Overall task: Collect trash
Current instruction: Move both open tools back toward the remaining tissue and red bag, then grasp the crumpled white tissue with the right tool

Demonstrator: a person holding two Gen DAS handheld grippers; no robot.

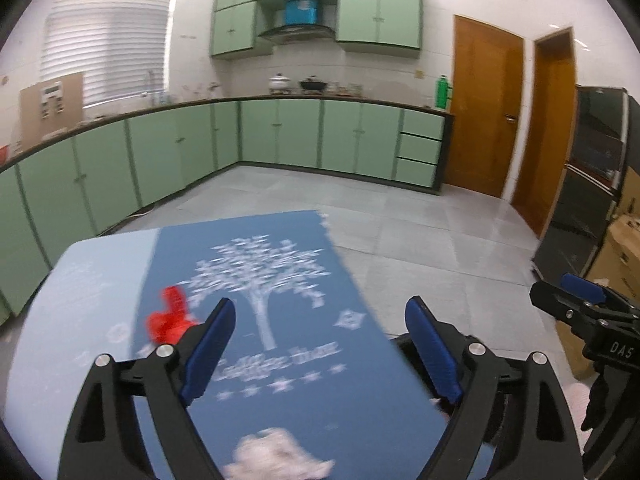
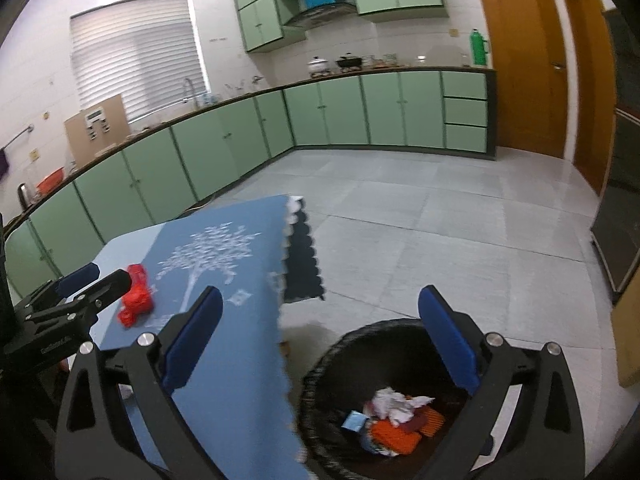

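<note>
A table with a blue tablecloth (image 1: 288, 344) printed with a white tree holds a red crumpled piece of trash (image 1: 170, 314) and a white crumpled tissue (image 1: 276, 458) at the near edge. My left gripper (image 1: 320, 348) is open and empty above the cloth, with the tissue just below it. My right gripper (image 2: 324, 344) is open and empty above a black bin (image 2: 320, 364) beside the table, which holds white tissue (image 2: 394, 400) and orange wrappers (image 2: 396, 434). The red trash (image 2: 136, 300) and the left gripper (image 2: 76, 292) also show in the right wrist view.
Green kitchen cabinets (image 1: 280, 136) line the far walls. Wooden doors (image 1: 484, 108) stand at the right. A black cabinet (image 1: 592, 184) and cardboard boxes (image 1: 616, 256) are at the far right. Grey tiled floor (image 2: 440, 220) surrounds the table.
</note>
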